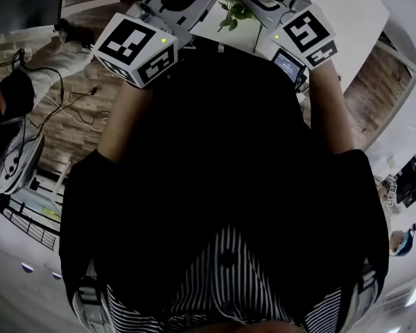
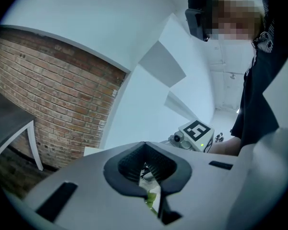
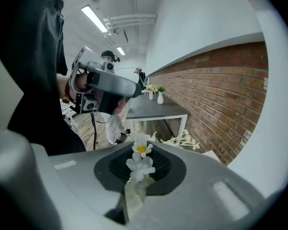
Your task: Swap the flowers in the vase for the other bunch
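The person's dark-clad torso (image 1: pixel 222 151) hides most of the white worktop (image 1: pixel 350 9). The left gripper (image 2: pixel 145 152) pinches a green leafy stem (image 2: pixel 152 199), and the right gripper (image 3: pixel 138 147) clamps white daisies (image 3: pixel 140 164).

Left tongs (image 2: pixel 144 150), right tongs (image 3: pixel 140 153) held out side by side, both clamped.

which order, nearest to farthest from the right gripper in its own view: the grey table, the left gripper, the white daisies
1. white daisies: centre bottom, clamped in the right gripper's shut jaws.
2. left gripper: upper left, raised beside it, shut on a leafy stem.
3. grey table: centre, far back along the brick wall.
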{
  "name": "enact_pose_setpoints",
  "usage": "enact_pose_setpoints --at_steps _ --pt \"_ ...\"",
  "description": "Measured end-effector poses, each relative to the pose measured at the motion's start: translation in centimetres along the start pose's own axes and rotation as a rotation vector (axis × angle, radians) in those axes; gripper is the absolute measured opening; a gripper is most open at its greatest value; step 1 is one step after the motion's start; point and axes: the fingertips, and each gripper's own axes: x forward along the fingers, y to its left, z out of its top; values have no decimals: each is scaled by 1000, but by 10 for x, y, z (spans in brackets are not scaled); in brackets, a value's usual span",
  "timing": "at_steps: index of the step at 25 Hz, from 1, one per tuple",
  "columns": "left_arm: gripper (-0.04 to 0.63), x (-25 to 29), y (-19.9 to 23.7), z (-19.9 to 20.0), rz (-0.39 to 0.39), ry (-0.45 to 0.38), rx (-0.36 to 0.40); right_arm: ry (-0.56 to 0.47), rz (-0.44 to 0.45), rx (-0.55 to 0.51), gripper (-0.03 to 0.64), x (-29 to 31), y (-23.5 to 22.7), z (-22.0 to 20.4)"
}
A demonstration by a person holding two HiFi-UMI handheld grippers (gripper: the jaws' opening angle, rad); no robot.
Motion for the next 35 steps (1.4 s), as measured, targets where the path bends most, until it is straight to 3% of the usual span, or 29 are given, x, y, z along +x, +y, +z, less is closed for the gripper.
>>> enact_pose_setpoints --at_steps 5,11,16,20,24,29,32,35 --pt "8 -36 22 1 42 15 3 3 61 88 31 59 2 -7" --pt "8 -69 40 8 86 4 -6 111 146 85 34 118 -3 -30" --pt "8 -68 37 3 85 0 -24 154 91 83 57 141 -31 -66" --pt "8 -58 29 8 59 -7 -16 197 116 74 89 151 -26 -79" --pt "8 -50 26 11 44 -12 -5 221 109 90 167 145 -25 -87" --pt "8 -40 16 11 34 -8 6 159 25 131 235 113 -41 -83" --pt "8 -38 14 6 23 -4 8 84 -94 248 264 73 -60 -76" --pt "8 -40 11 -8 3 11 12 66 -223 408 282 33 -77 -104"
